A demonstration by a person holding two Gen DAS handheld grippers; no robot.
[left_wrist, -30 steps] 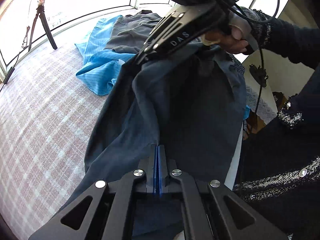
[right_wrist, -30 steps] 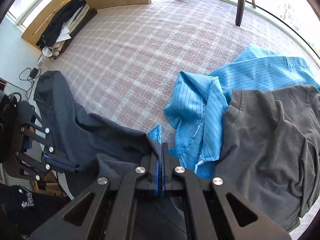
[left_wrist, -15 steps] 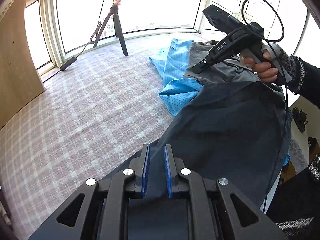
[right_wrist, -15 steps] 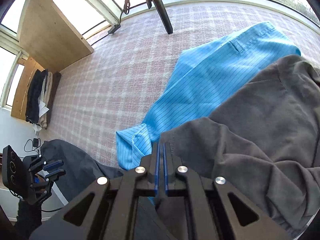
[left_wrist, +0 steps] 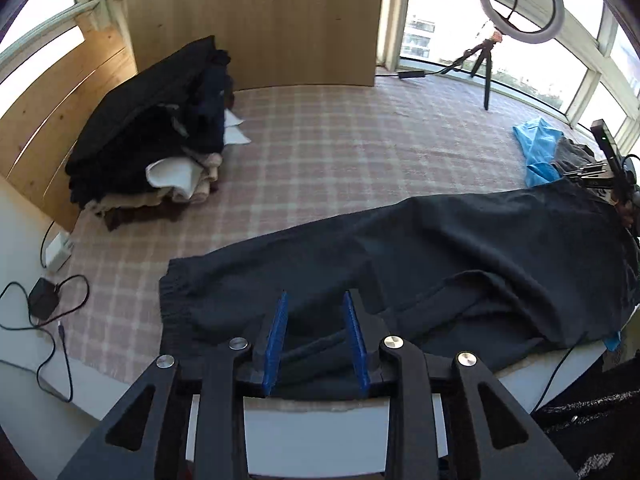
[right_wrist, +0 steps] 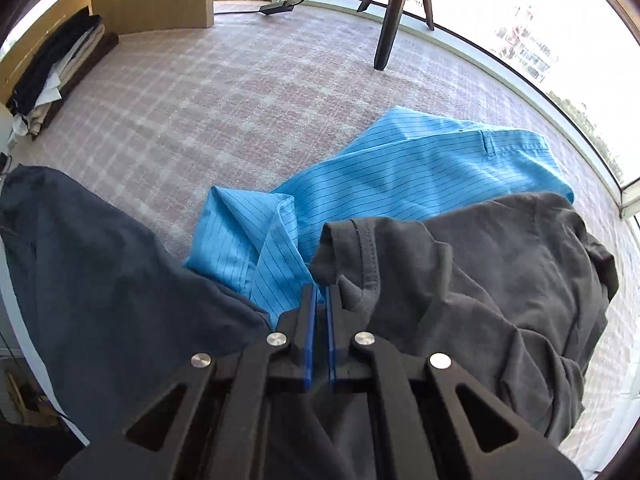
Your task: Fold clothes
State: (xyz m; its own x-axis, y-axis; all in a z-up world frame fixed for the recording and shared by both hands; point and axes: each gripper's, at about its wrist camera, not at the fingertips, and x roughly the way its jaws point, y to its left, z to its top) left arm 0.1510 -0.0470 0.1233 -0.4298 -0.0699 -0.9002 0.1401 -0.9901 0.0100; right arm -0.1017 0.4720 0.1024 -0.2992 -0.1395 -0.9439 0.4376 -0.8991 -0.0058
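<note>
A dark navy garment (left_wrist: 440, 248) lies stretched out along the near edge of the pink checked bed cover (left_wrist: 340, 140). My left gripper (left_wrist: 315, 296) is open just above its left end, with nothing between the blue pads. At the garment's far right end sits my right gripper (left_wrist: 588, 172). In the right wrist view the right gripper (right_wrist: 320, 294) has its pads almost together, with dark cloth of the garment (right_wrist: 100, 260) running under and between them. A blue striped shirt (right_wrist: 400, 168) and a grey T-shirt (right_wrist: 500, 272) lie crumpled just ahead of it.
A stack of folded clothes (left_wrist: 152, 140) sits at the bed's far left against a wooden board (left_wrist: 256, 20). A ring light on a tripod (left_wrist: 486, 76) stands by the windows. A charger with cables (left_wrist: 42, 300) lies off the bed's left edge.
The dark garment was held up between both grippers; it now lies flat on the bed. My left gripper has let go, opened wide and swung left. The right gripper came down with the garment's end.
</note>
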